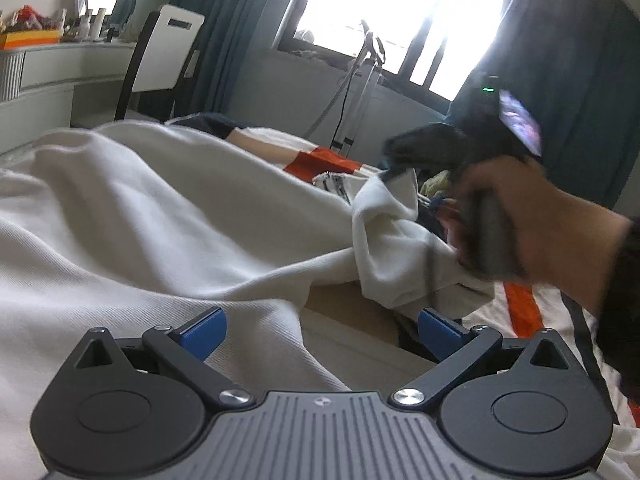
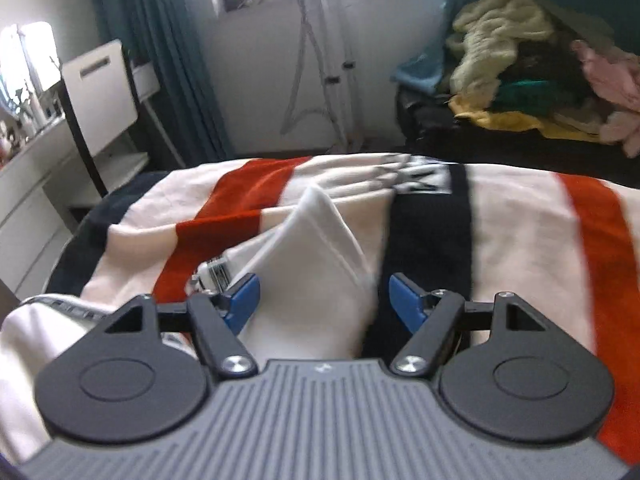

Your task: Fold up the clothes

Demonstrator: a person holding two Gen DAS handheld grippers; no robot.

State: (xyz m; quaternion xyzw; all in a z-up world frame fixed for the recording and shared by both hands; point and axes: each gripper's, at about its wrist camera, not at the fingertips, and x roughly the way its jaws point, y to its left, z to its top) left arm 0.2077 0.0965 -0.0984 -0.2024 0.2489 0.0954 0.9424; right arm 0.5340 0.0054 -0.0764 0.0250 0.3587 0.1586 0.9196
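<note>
A white garment (image 1: 160,216) lies rumpled across the bed. My left gripper (image 1: 320,330) is open just above its near folds, blue pads wide apart, holding nothing. In the left wrist view the right gripper (image 1: 404,160), held by a hand, is at a raised corner of the white garment on the right; the blur hides how its jaws stand. In the right wrist view my right gripper (image 2: 324,300) has its blue pads apart with a pointed fold of the white garment (image 2: 316,256) rising between them, not pinched.
The bed carries a cream blanket with orange and black stripes (image 2: 520,216). A pile of clothes (image 2: 540,80) lies at the far right. A white chair (image 1: 164,56), a dresser (image 1: 60,60) and a metal stand (image 1: 360,80) stand by the window.
</note>
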